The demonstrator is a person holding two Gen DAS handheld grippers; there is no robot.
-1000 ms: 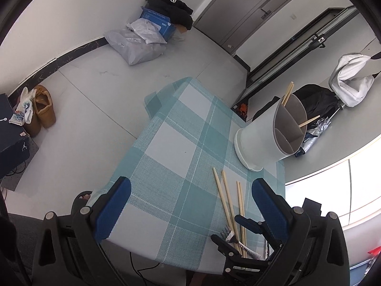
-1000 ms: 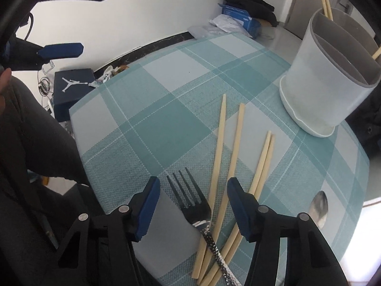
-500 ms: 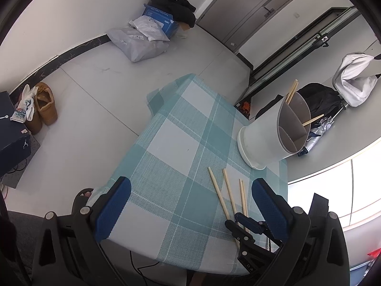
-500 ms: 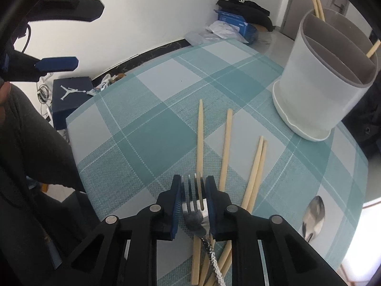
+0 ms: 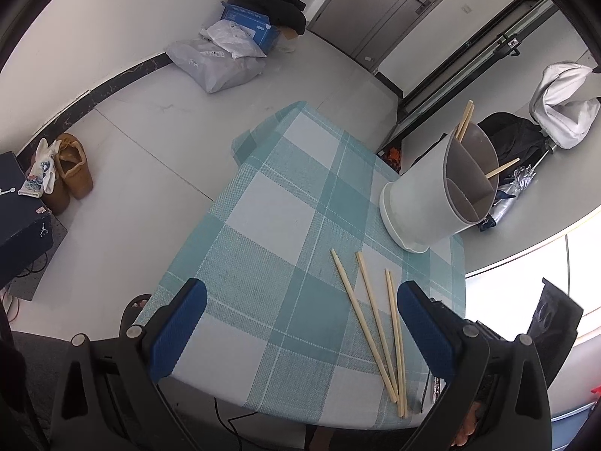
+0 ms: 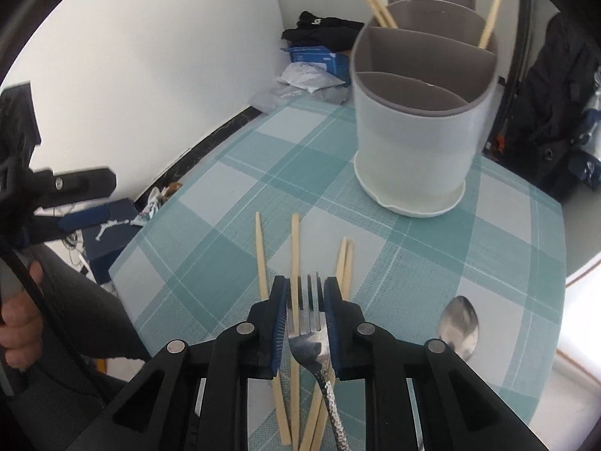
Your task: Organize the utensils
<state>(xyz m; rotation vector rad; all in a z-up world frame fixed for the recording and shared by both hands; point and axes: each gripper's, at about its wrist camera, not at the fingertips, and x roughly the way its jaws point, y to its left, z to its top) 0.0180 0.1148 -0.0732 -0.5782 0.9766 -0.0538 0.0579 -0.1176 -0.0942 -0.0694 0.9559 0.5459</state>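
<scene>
My right gripper (image 6: pixel 304 285) is shut on a metal fork (image 6: pixel 306 325), gripping it at the head with the tines pointing forward toward the holder and the hammered handle trailing back. It is held over several loose wooden chopsticks (image 6: pixel 261 255) lying on the checked tablecloth (image 6: pixel 210 263). A spoon (image 6: pixel 459 325) lies to the right. The white utensil holder (image 6: pixel 413 143) with grey dividers stands beyond, chopsticks (image 6: pixel 375 0) in its far compartment. My left gripper (image 5: pixel 300 308) hovers open and empty over the table's near edge, with the loose chopsticks (image 5: pixel 370 319) and the holder (image 5: pixel 424 203) ahead to the right.
The table's near edge (image 5: pixel 263 406) drops to a grey floor. Shoes (image 5: pixel 71 165), a dark box (image 5: pixel 18 210) and plastic bags (image 5: pixel 218 60) sit along the wall. A black bag (image 6: pixel 556 86) stands behind the holder. A person's hand (image 6: pixel 15 323) holds the left gripper (image 6: pixel 71 188).
My right gripper closed on the fork's head, then rose and rolled level with it, nearer the holder. In the left wrist view it has left the lower right. The left gripper hardly moved.
</scene>
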